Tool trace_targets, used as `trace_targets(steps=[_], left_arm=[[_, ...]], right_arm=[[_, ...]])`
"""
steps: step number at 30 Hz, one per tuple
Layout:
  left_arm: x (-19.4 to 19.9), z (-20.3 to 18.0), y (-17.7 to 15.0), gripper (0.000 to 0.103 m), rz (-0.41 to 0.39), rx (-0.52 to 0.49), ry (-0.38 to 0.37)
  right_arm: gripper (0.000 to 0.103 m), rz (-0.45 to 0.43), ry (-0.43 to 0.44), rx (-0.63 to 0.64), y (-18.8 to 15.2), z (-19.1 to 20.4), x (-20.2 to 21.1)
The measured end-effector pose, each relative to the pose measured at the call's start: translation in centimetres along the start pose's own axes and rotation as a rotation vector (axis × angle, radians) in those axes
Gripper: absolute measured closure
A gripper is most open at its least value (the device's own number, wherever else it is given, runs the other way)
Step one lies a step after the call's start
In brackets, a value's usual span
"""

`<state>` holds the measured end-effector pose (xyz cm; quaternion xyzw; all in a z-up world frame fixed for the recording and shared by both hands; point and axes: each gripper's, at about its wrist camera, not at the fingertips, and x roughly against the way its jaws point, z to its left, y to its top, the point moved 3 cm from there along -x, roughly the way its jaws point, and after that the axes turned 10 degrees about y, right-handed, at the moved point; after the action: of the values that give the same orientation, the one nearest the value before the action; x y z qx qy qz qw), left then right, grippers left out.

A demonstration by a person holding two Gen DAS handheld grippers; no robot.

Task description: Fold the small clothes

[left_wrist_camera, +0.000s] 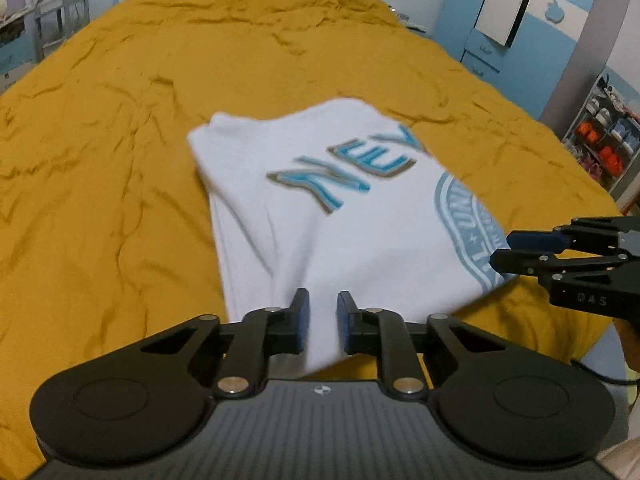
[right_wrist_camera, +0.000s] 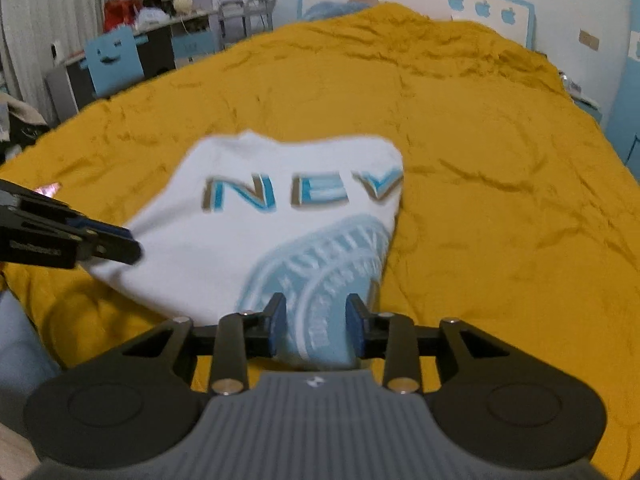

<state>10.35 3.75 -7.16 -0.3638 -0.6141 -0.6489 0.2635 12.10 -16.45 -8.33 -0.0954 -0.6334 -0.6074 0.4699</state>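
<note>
White printed T-shirt (left_wrist_camera: pixel 332 216): partly folded, centre of mustard bedspread (left_wrist_camera: pixel 120 160), near hem raised for the next fold. Left gripper (left_wrist_camera: pixel 323 320): clenched on near-left hem corner. Right gripper (right_wrist_camera: pixel 316 326): jaws parted around near-right hem; contact unclear through blur, probably released.

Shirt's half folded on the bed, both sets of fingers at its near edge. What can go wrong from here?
1. The white shirt runs between the right gripper fingers, which look apart; that corner may drop unevenly.
2. The left gripper has cloth between narrowly spaced fingers; pulling away could drag the fold open.
3. The yellow bedspread is wrinkled and soft, so the fold may settle crooked.
</note>
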Motion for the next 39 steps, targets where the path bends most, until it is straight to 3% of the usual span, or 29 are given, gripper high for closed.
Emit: trace_targets(steps=[2,4,13,19,26,33,39], left_arm=[[-0.4,0.3,-0.7,0.095,0.007,-0.007,0.012],[-1.2,0.7,-1.4,0.097,0.033,-0.004,0.015],[-3.9,1.7,-3.1,0.097,0.059,0.013,-0.024],[-3.0,2.0,-2.4,0.097,0.059,0.042,-0.051],[-0.2,2.1,-0.8,0.092,-0.018,0.032,-0.081],[0.4,1.3,3.1,0.09,-0.129,0.046,-0.066],[-3.4,1.9,5.4,0.09,-0.132,0.106,-0.024]], right_arm=[[0.074,0.023,0.002,-0.026,-1.1,-0.5,-0.9],[0.074,0.03,0.003,-0.033,-2.1,-0.7,-1.6],[0.073,0.06,-0.022,0.031,-4.9,-0.7,-5.0],[0.073,0.076,-0.001,0.01,-3.8,-1.2,-4.9],[0.073,0.06,0.024,0.012,-2.6,-1.0,-3.1],[0.074,-0.074,0.022,-0.014,0.9,-1.4,-0.5],[0.091,-0.102,-0.001,-0.086,3.1,-3.2,-3.0]])
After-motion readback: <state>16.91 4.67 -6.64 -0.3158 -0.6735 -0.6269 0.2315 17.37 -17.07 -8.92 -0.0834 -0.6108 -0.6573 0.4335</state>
